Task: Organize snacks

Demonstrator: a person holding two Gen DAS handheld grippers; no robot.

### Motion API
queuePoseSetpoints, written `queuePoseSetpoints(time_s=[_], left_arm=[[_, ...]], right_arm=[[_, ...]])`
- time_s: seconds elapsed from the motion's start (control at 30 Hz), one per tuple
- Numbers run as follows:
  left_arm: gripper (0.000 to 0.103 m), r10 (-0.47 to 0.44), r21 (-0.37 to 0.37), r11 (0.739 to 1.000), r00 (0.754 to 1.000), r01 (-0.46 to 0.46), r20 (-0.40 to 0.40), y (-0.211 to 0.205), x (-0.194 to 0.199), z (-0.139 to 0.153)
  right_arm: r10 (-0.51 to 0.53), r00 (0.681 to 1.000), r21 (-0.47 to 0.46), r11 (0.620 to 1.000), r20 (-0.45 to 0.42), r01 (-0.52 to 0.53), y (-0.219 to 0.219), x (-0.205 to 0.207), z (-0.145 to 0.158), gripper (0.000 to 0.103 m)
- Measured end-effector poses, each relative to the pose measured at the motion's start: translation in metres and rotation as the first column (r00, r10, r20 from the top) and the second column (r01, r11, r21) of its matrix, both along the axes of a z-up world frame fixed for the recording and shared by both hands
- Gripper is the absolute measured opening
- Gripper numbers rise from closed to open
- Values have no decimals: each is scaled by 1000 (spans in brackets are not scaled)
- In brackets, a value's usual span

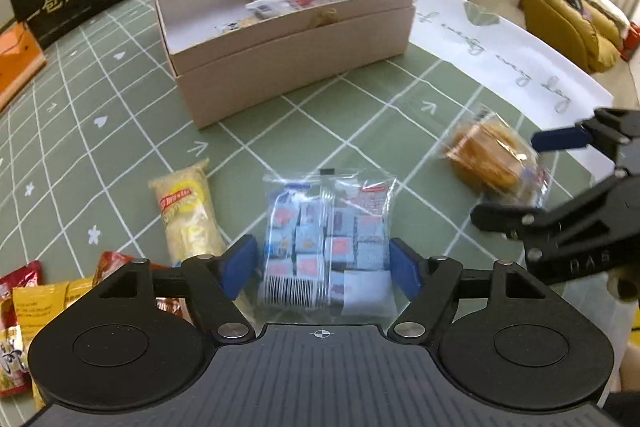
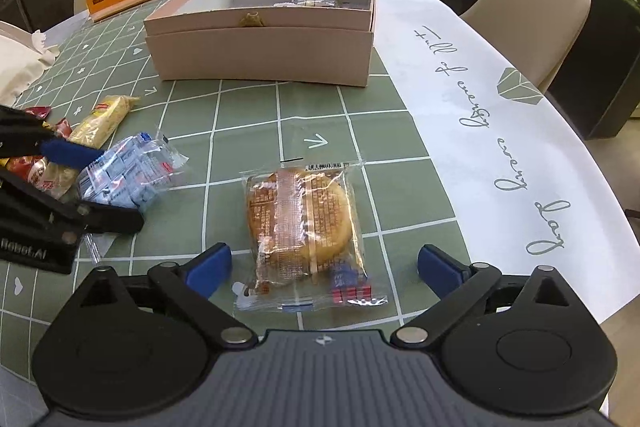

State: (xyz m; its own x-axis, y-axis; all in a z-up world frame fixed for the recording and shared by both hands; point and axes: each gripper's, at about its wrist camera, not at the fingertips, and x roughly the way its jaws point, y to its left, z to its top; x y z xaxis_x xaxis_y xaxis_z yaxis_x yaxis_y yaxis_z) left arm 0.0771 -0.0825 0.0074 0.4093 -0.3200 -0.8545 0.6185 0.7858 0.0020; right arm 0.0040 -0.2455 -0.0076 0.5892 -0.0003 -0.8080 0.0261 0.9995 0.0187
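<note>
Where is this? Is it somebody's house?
Probably yes, a home dining room. There's a round table with a green checked tablecloth, beige dining chairs around it, and cabinets behind. A pink box and wrapped snacks sit on the table.

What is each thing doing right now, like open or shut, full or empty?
Pink box: open, a few snacks inside.
Blue candy bag: sealed, flat on the table, between the left gripper's fingers.
Left gripper: open.
Wrapped cake: sealed, flat on the table, between the right gripper's fingers, not touched.
Right gripper: open.
Yellow snack stick: sealed, lying on the table.
</note>
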Motion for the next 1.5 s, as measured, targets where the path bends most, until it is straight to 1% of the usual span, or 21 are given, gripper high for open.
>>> queuePoseSetpoints(time_s=[0.07,0.1,0.13,0.17,0.2,0.3,0.37,0.5,0.6,0.63,0.7,0.73,0.8,0.9,1.0,1.17,1.2,1.23,1.3,1.37,1.5], left_arm=[[77,0,15,1000,1000,0,-3,-8,-1,1],[73,-6,28,1000,1000,6,7,-11,-4,1],[65,-9,20,1000,1000,8,13,-11,-7,2],[65,-7,-5,1000,1000,7,4,-9,-12,5],[65,-1,-33,999,1000,0,-18,-5,-15,6],[64,21,-110,994,1000,-23,-19,8,-34,21],[65,49,-194,980,999,-45,20,16,-40,52],[65,160,-351,932,970,-88,181,18,-9,127],[67,252,-473,869,952,-144,173,12,38,160],[68,264,-504,849,954,-158,144,9,59,160],[68,280,-504,835,959,-219,47,-1,106,143],[63,314,-482,834,949,-270,13,-3,123,132],[60,376,-471,816,927,-334,-7,1,133,120],[60,374,-543,778,927,-316,-4,23,115,118],[60,435,-585,739,900,-335,34,63,83,124],[60,570,-583,664,821,-468,-9,138,49,111],[60,595,-570,654,803,-497,-18,151,42,107],[60,627,-551,640,779,-535,-28,166,33,101],[60,660,-519,628,750,-580,-41,187,19,91],[60,665,-484,631,744,-607,-67,211,4,82],[60,673,-442,616,727,-651,-133,244,-24,60]], right_arm=[[1,1000,8,1000,-7,0,0,4,1,96],[-1,1000,8,1000,-4,1,0,6,3,89],[0,1000,5,1000,2,0,1,7,5,71],[12,1000,13,1000,2,-12,2,8,9,60],[24,1000,25,999,-14,-23,2,10,14,53],[45,999,81,996,-9,-44,-6,7,39,53],[41,999,101,994,22,-43,-15,0,61,53],[50,993,94,994,103,-59,-32,-13,101,53],[69,988,72,994,136,-79,-37,-8,116,53],[78,986,70,993,146,-90,-38,-5,118,53],[91,983,56,993,158,-101,-39,3,119,53],[94,983,52,993,157,-103,-38,7,118,53],[92,985,54,993,144,-101,-38,14,116,53],[109,983,60,991,146,-119,-43,16,117,53],[121,981,85,987,149,-135,-48,27,126,53],[140,964,156,972,225,-178,-36,93,159,53],[145,956,159,969,254,-189,-29,112,164,55],[144,950,162,968,276,-193,-23,131,166,64],[123,957,159,973,261,-168,-8,165,162,72],[116,967,143,978,226,-151,12,180,150,72],[223,961,171,953,162,-250,61,151,126,72]])
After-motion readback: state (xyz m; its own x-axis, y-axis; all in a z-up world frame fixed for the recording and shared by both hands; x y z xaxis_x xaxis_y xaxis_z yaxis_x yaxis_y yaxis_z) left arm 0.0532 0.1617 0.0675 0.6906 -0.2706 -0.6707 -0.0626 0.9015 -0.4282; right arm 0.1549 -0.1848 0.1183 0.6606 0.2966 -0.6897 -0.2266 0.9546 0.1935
